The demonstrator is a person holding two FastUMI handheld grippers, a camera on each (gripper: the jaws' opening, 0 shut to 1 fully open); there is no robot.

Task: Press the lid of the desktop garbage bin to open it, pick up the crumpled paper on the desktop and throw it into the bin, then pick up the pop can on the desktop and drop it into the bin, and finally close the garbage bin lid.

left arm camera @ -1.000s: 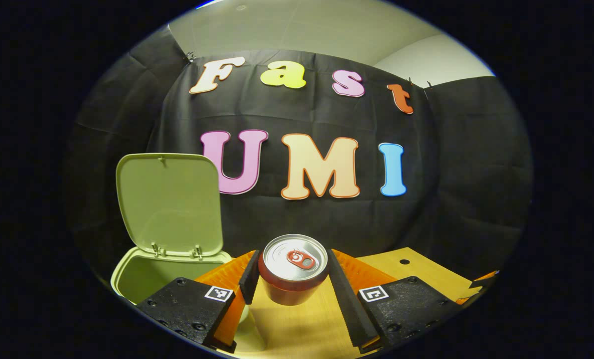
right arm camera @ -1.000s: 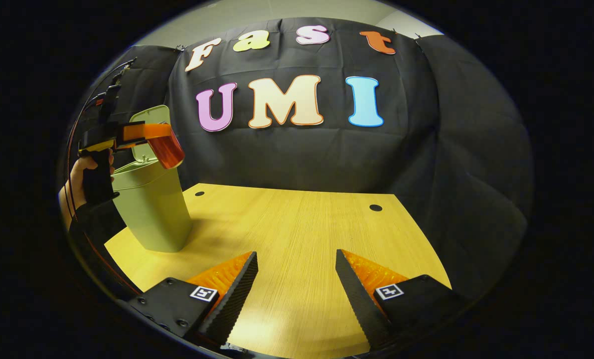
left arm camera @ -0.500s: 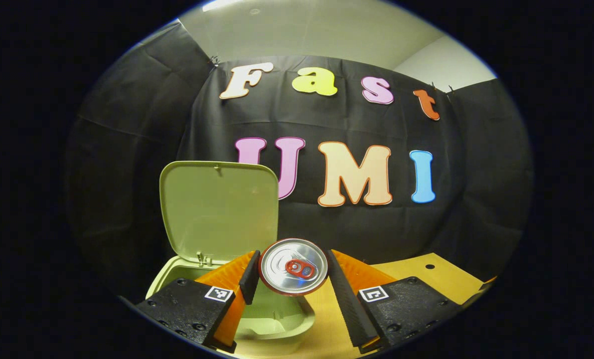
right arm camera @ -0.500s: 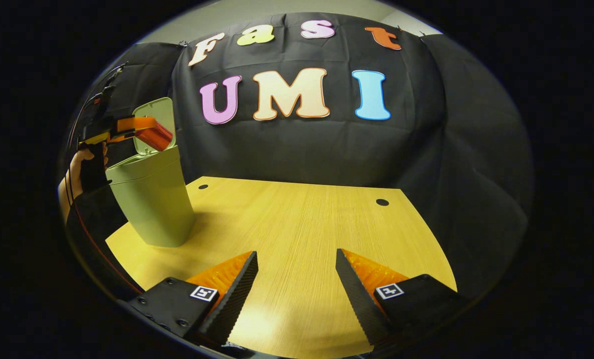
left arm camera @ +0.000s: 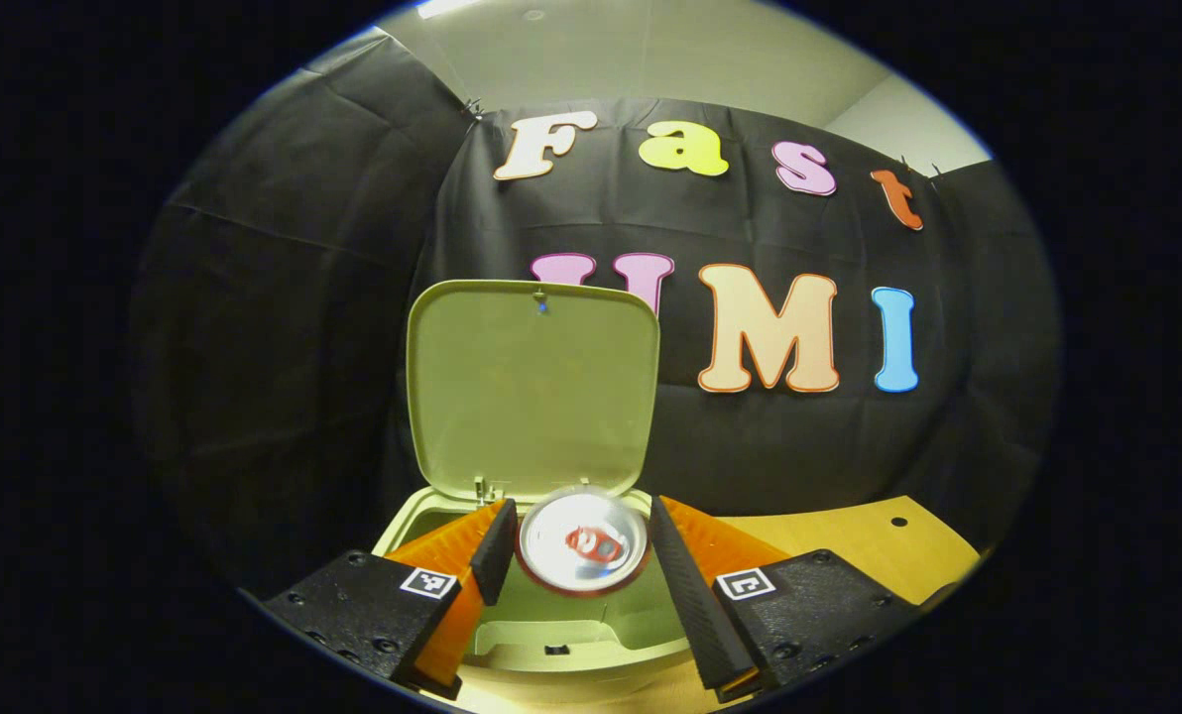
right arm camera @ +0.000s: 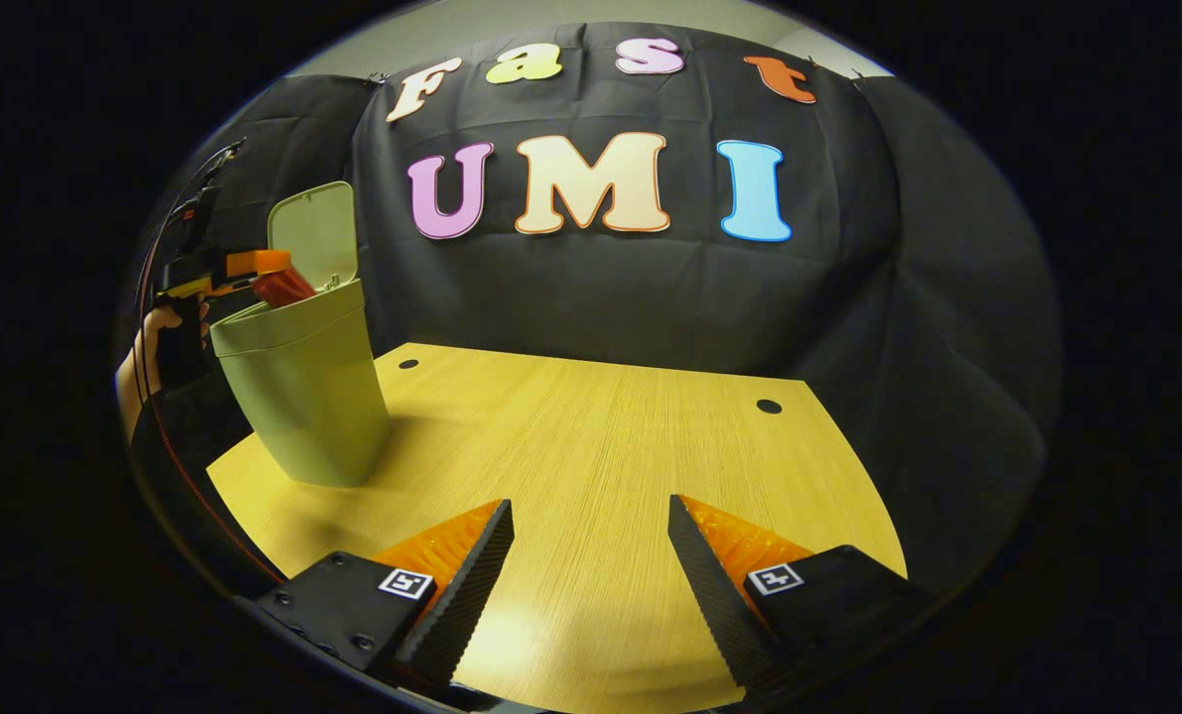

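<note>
In the left gripper view, my left gripper point(left arm camera: 579, 502) is shut on the red pop can point(left arm camera: 583, 540), whose silver top faces the camera and looks slightly blurred. The can hangs over the open mouth of the green bin point(left arm camera: 551, 650), whose lid point(left arm camera: 531, 387) stands upright behind it. In the right gripper view the bin point(right arm camera: 303, 397) stands at the table's left. The can point(right arm camera: 282, 288) tilts down at its rim, beneath the left gripper point(right arm camera: 254, 263), which a hand point(right arm camera: 140, 357) holds. My right gripper point(right arm camera: 591, 511) hovers open over the table point(right arm camera: 591, 436), with nothing between its fingers.
The wooden table has two small round holes point(right arm camera: 768, 407) near its back edge. Black cloth closes in the booth behind and to the sides. The bin sits close to the table's left front edge.
My left gripper has carried the can leftward and forward, from beside the bin to right over its open mouth, and lowered it towards the rim. The right gripper has barely moved.
</note>
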